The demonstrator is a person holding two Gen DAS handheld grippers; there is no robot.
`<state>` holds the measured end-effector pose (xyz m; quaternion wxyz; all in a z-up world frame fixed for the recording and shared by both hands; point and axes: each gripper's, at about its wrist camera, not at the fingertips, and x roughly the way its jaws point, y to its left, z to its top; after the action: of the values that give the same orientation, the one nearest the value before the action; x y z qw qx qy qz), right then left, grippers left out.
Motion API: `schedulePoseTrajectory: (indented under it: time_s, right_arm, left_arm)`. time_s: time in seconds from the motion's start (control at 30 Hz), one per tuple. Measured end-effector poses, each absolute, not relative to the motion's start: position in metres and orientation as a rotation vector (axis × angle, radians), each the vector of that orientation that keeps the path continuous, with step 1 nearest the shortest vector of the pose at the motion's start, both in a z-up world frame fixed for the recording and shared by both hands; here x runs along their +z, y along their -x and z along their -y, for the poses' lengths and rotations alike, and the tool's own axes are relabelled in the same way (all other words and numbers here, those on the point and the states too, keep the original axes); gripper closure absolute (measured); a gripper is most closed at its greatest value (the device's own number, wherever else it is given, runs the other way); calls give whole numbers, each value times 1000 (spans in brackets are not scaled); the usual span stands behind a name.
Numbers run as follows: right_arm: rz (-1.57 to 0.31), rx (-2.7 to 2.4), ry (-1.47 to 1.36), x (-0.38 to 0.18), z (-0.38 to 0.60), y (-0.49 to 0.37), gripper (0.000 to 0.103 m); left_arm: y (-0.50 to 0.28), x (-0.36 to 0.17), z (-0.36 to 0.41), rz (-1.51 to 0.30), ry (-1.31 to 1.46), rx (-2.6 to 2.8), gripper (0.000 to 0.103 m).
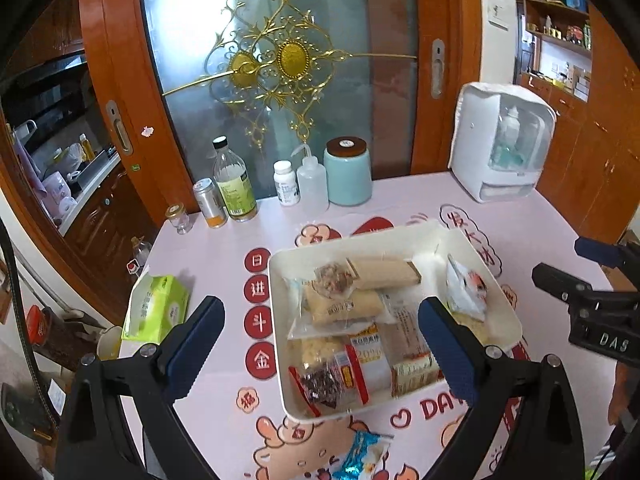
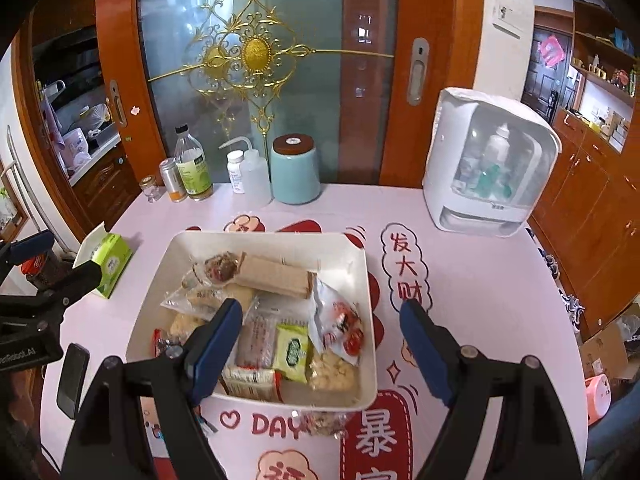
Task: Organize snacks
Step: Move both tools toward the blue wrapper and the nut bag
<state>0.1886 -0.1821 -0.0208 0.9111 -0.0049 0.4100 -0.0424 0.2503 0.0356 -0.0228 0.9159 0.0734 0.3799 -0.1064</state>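
A white tray (image 1: 472, 242) (image 2: 360, 254) sits mid-table, holding several wrapped snacks: a brown wafer roll (image 1: 384, 273) (image 2: 276, 278), a red-and-white packet (image 1: 466, 290) (image 2: 340, 326) and a green packet (image 2: 293, 350). A blue-and-white snack packet (image 1: 360, 458) lies on the table in front of the tray. A clear packet of brown snack (image 2: 326, 422) lies against the tray's near wall. My left gripper (image 1: 320, 326) is open and empty above the tray's near left. My right gripper (image 2: 320, 328) is open and empty above the tray; it also shows in the left wrist view (image 1: 560, 270).
Along the table's back stand a small jar (image 1: 178, 218), a can (image 1: 209, 202), a glass bottle (image 1: 234, 180), a pill bottle (image 1: 286, 182), a squeeze bottle (image 1: 312, 180), a teal canister (image 1: 347, 172) and a white appliance (image 1: 502, 142). A green tissue pack (image 1: 158, 306) lies left.
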Motion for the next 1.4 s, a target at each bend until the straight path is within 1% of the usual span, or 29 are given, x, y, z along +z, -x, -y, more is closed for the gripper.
schedulePoseTrajectory:
  time_s: [0.13, 0.57, 0.8, 1.1, 1.2, 1.27, 1.4]
  right_arm:
    - [-865, -89, -19, -31, 190, -172, 21]
    - [-967, -146, -114, -82, 224, -123, 21]
    - [-1038, -176, -110, -113, 236, -108, 21]
    - [-1063, -184, -68, -145, 229, -102, 21]
    - [-1072, -151, -91, -159, 226, -104, 22]
    - [-1074, -121, -104, -166, 223, -107, 26]
    - [-1073, -92, -78, -183, 213, -118, 27]
  left_arm:
    - [-229, -35, -36, -811, -155, -230, 6]
    - [-179, -102, -32, -983, -219, -242, 6]
    - [-167, -135, -34, -1074, -221, -233, 6]
    - [-168, -182, -43, -1181, -176, -195, 6]
    - [-166, -195, -44, -1184, -160, -202, 6]
    - [-164, -205, -43, -1174, -163, -204, 6]
    - [-163, -222, -41, -1164, -152, -212, 6]
